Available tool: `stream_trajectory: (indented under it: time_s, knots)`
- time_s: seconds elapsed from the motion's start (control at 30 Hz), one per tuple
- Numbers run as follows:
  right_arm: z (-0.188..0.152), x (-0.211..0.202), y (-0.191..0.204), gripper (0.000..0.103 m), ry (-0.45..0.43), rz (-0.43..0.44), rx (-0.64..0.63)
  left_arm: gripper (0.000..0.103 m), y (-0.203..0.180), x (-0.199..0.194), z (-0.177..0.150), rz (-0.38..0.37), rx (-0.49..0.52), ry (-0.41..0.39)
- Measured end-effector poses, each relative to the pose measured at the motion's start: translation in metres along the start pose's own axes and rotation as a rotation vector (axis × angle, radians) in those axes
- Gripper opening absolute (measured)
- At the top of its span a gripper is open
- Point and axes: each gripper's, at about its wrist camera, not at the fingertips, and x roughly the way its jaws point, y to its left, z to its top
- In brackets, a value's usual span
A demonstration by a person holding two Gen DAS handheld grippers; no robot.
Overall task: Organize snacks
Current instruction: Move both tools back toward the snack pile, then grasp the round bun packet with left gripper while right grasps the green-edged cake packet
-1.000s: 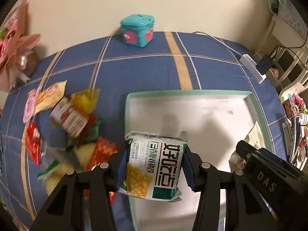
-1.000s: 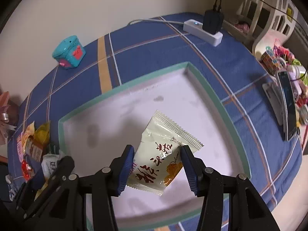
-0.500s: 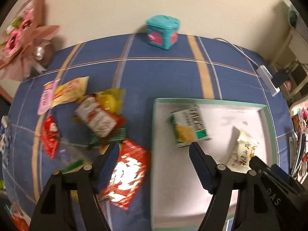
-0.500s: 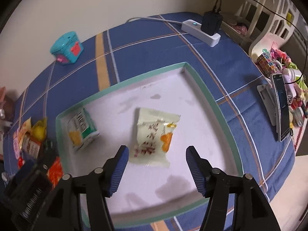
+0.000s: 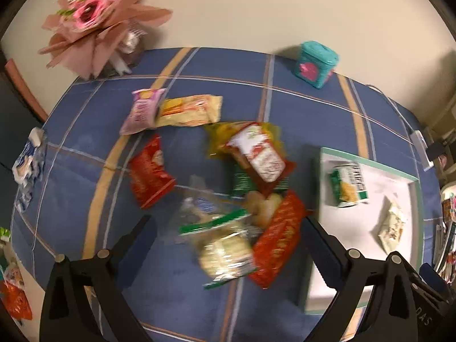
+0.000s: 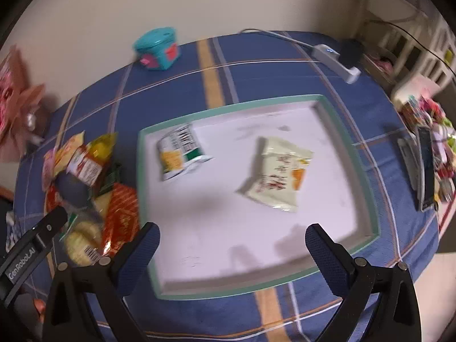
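Clear-wrapped cracker packet (image 5: 225, 245) lying loose left of the white tray (image 6: 346, 139), long axis slanting across the left gripper (image 5: 228, 245), jaws opening with nothing pinched; right gripper (image 6: 232, 242) over the tray, likewise opening, farther off.

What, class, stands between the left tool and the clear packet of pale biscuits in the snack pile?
Nothing visible. The left tool, its jaws opening and empty, hangs above the clear packet, which lies uncovered on top of the pile beside the red packet.
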Motion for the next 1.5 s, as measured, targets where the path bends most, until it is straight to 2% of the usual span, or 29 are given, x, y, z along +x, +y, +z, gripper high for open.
stream_trajectory:
  time_s: [0.17, 0.3, 0.47, 0.63, 0.73, 0.93, 1.07, 1.2, 1.4, 1.5]
  knots:
    - [-0.007, 0.002, 0.035, 0.103, 0.004, 0.003, -0.083, 0.103, 0.040, -0.001, 0.001, -0.014, -0.096, -0.006]
    - [-0.013, 0.006, 0.059, 0.103, 0.024, 0.040, -0.123, 0.103, 0.070, -0.008, 0.004, 0.009, -0.169, -0.043]
    - [-0.019, 0.008, 0.094, 0.103, 0.021, 0.078, -0.178, 0.103, 0.095, -0.008, 0.004, 0.043, -0.196, -0.048]
    - [-0.027, 0.016, 0.129, 0.103, 0.037, 0.144, -0.242, 0.103, 0.111, 0.014, -0.002, 0.057, -0.226, 0.030]
    - [-0.035, 0.022, 0.146, 0.103, 0.043, 0.146, -0.275, 0.103, 0.121, 0.040, -0.009, 0.060, -0.256, 0.117]
    - [-0.043, 0.045, 0.173, 0.103, 0.073, 0.142, -0.328, 0.103, 0.136, 0.076, -0.020, 0.048, -0.319, 0.219]
    - [-0.044, 0.057, 0.183, 0.103, 0.092, 0.183, -0.329, 0.103, 0.146, 0.085, -0.023, 0.044, -0.363, 0.242]
    - [-0.047, 0.060, 0.194, 0.103, 0.069, 0.196, -0.355, 0.103, 0.157, 0.091, -0.024, 0.038, -0.410, 0.251]
    - [-0.056, 0.063, 0.215, 0.103, 0.063, 0.182, -0.427, 0.103, 0.179, 0.092, -0.028, 0.043, -0.499, 0.250]
    - [-0.061, 0.067, 0.218, 0.103, 0.074, 0.157, -0.441, 0.103, 0.191, 0.092, -0.028, 0.047, -0.513, 0.244]
